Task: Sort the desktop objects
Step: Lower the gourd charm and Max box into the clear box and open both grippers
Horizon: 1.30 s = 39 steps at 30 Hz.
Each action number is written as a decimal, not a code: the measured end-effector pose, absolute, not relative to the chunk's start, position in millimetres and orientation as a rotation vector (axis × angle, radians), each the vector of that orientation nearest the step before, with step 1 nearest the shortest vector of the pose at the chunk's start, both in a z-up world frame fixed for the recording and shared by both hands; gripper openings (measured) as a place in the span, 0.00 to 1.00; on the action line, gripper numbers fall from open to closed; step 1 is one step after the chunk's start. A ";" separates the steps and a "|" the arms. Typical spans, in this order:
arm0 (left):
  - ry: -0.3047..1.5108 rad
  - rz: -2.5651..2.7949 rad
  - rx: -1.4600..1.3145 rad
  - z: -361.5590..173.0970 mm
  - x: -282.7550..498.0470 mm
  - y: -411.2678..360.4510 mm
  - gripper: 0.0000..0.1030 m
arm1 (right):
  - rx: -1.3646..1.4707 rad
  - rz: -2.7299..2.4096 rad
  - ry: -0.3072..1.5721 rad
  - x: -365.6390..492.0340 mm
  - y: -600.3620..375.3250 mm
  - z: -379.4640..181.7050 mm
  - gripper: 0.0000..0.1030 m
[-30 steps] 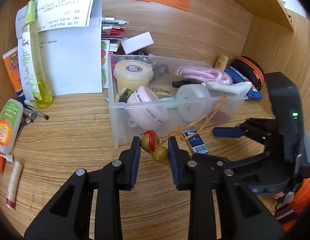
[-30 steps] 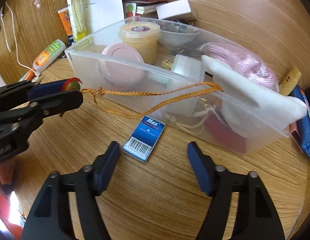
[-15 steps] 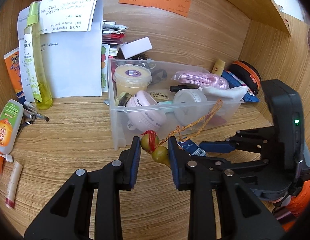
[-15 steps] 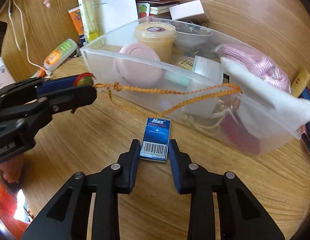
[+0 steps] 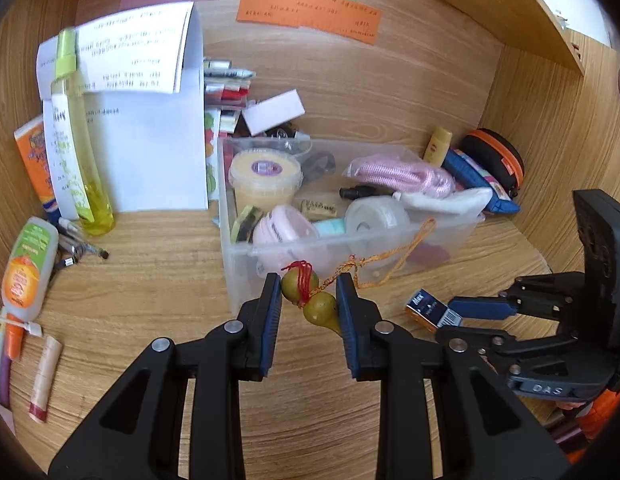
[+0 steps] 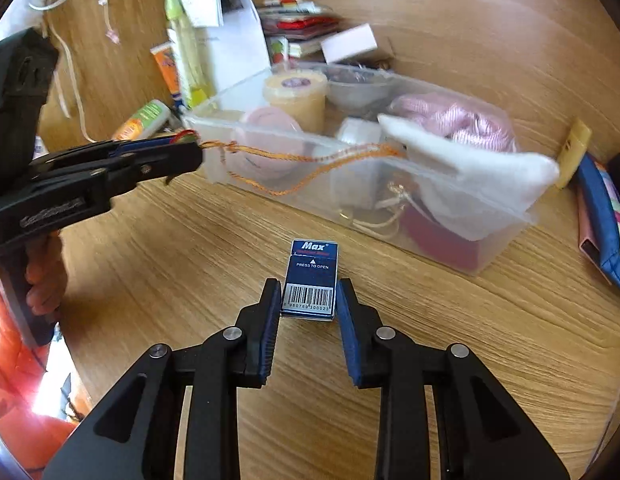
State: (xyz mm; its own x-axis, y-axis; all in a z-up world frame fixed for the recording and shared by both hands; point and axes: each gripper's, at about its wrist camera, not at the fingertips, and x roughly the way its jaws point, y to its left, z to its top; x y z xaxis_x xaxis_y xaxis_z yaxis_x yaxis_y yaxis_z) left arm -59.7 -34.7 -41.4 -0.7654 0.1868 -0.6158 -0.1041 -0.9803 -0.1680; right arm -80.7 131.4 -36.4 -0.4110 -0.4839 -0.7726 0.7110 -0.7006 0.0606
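Note:
My left gripper (image 5: 308,300) is shut on a small green gourd charm (image 5: 310,300) with red thread, held in front of the clear plastic bin (image 5: 246,276). The charm's orange cord (image 5: 389,260) trails up over the bin's front rim. My right gripper (image 6: 308,300) is shut on a small blue "Max" staple box (image 6: 311,276), lifted off the wooden desk. In the left wrist view the box (image 5: 427,310) shows at the right gripper's tips, right of the bin's front. The left gripper (image 6: 182,156) shows at the left of the right wrist view.
The bin holds a yellow tub (image 5: 266,180), a pink jar (image 5: 284,230), a tape roll (image 5: 375,216), pink rope (image 5: 401,172) and a white cloth (image 5: 445,200). Bottles and tubes (image 5: 26,268) lie at the left; a blue pouch (image 6: 605,216) and an orange case (image 5: 497,160) at the right.
My right gripper closed on the staple box and lifted it off the desk. My left gripper kept its hold on the gourd charm and rose slightly.

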 end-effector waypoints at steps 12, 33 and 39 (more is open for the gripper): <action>-0.239 2.797 -0.919 8.0 -83.9 -35.4 0.27 | 0.896 -2.184 0.301 -69.9 146.8 5.5 0.25; -0.248 2.770 -0.992 4.8 -172.7 -19.6 0.27 | 0.786 -2.325 0.242 -119.8 150.0 40.4 0.25; -0.190 2.721 -1.052 -18.3 -175.2 -11.1 0.27 | 0.751 -2.335 0.286 -135.5 138.3 45.7 0.25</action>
